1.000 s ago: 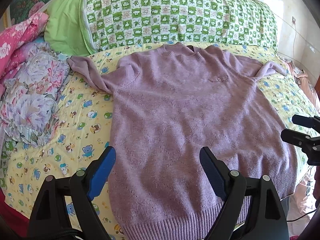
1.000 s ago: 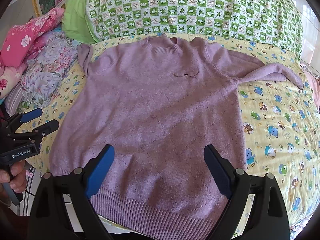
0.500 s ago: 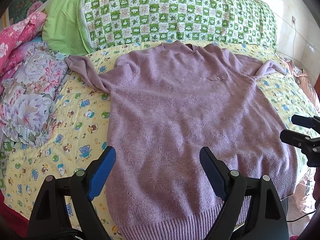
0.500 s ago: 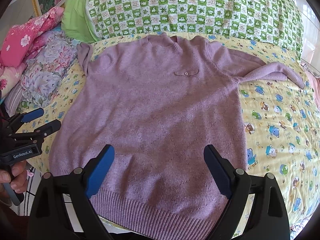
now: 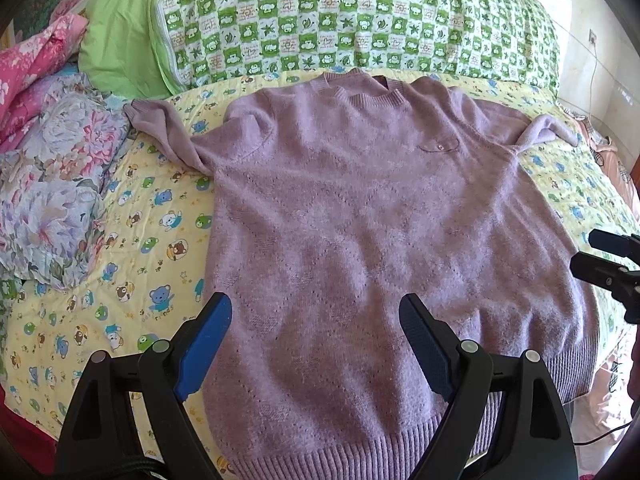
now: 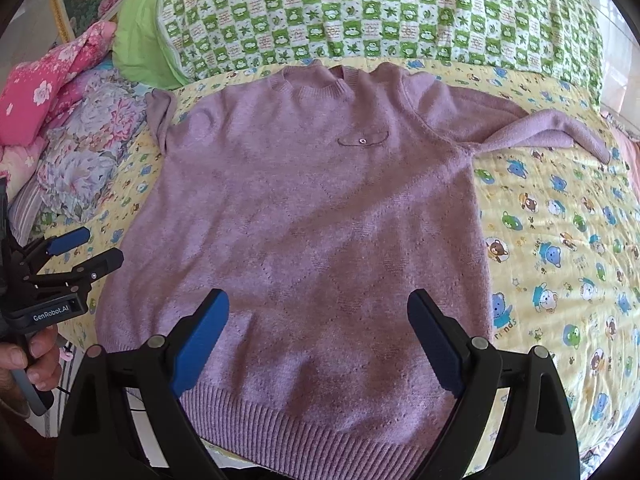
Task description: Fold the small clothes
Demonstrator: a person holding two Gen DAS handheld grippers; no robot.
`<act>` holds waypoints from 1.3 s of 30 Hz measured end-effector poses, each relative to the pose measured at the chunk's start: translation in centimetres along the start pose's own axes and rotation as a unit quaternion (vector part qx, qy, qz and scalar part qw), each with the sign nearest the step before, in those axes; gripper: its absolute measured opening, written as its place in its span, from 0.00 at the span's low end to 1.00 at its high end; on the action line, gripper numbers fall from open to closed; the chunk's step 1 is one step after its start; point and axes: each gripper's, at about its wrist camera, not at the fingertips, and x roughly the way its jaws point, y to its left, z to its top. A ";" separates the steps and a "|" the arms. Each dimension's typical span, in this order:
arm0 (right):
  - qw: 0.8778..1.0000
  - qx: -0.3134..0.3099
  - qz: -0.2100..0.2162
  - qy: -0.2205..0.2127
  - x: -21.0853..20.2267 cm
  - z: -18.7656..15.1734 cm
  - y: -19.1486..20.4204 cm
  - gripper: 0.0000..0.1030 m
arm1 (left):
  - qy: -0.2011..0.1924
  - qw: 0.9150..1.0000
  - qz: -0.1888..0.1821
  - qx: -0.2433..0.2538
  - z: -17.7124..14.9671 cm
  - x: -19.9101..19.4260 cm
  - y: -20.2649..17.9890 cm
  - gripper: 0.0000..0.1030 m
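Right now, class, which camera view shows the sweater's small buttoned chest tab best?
The right wrist view: the tab lies near the picture's middle, its button plain. The left wrist view shows it smaller, off to the right on the sweater.

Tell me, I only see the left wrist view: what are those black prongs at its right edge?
Observer: The right gripper, wide open above the sweater's hem, holding nothing.
Operator: Who holds the tool on my side?
Observer: A hand grips the left gripper's handle.
Operator: Any writing on it?
Observer: Its label reads GenRobot.AI.
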 end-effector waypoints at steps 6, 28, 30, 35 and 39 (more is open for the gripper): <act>0.998 0.060 -0.001 0.001 0.6 1.8 -4.6 0.88 | 0.007 1.000 0.000 -0.003 2.1 2.0 -0.1 0.84; 0.895 0.420 -0.103 -0.105 4.8 15.0 -38.6 0.81 | 0.042 0.998 0.005 -0.056 20.1 18.1 0.6 0.84; 0.883 0.447 -0.099 -0.107 6.2 16.0 -41.3 0.76 | 0.050 0.997 0.009 -0.052 21.0 19.9 0.3 0.84; 0.846 0.511 -0.078 -0.128 8.8 16.4 -46.1 0.60 | 0.080 0.996 0.008 -0.046 20.9 23.7 0.1 0.84; 0.837 0.518 -0.084 -0.153 8.5 16.7 -47.2 0.10 | 0.097 0.994 0.008 -0.041 20.5 25.6 -0.1 0.84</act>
